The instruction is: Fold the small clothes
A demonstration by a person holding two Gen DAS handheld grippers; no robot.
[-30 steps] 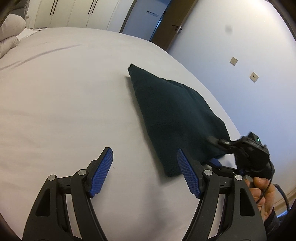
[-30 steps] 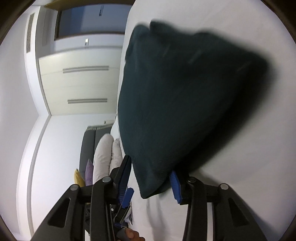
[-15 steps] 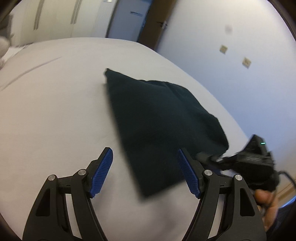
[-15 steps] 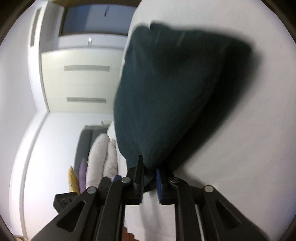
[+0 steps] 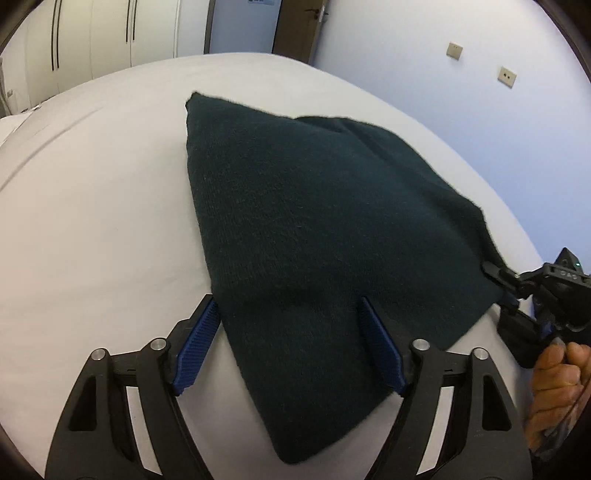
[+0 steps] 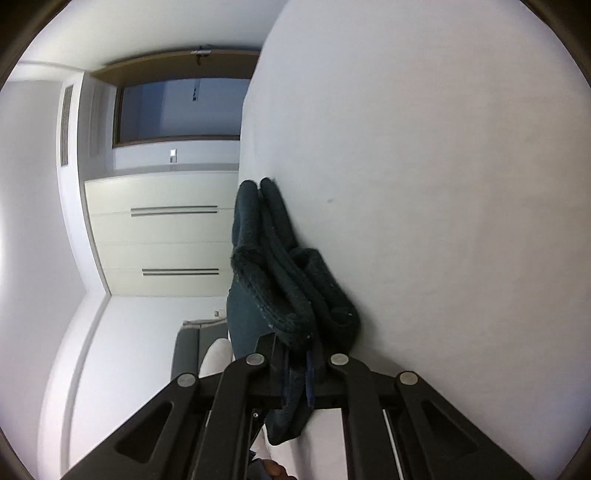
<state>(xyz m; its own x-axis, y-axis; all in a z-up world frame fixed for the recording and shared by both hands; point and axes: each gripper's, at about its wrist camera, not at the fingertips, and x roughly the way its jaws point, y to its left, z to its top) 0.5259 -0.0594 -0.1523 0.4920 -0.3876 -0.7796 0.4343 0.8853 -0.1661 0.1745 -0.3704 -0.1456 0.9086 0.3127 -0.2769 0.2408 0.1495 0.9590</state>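
Note:
A dark green knitted garment (image 5: 325,229) lies folded on the white bed (image 5: 92,221). My left gripper (image 5: 288,332) is open, its blue-padded fingers (image 5: 195,343) straddling the garment's near left edge, just above the cloth. My right gripper (image 5: 495,273) is shut on the garment's right edge; in the right wrist view its jaws (image 6: 299,354) pinch several stacked layers of the garment (image 6: 280,280), seen edge-on against the sheet.
White wardrobe doors (image 5: 92,40) and a doorway (image 5: 299,26) stand beyond the bed. A pale wall with two sockets (image 5: 506,75) runs close along the bed's right side. A pillow (image 6: 218,354) and grey headboard show in the right wrist view.
My right gripper closed on the garment's edge and tilted low along the bed. My left gripper moved forward and right until its open fingers straddle the garment's near edge.

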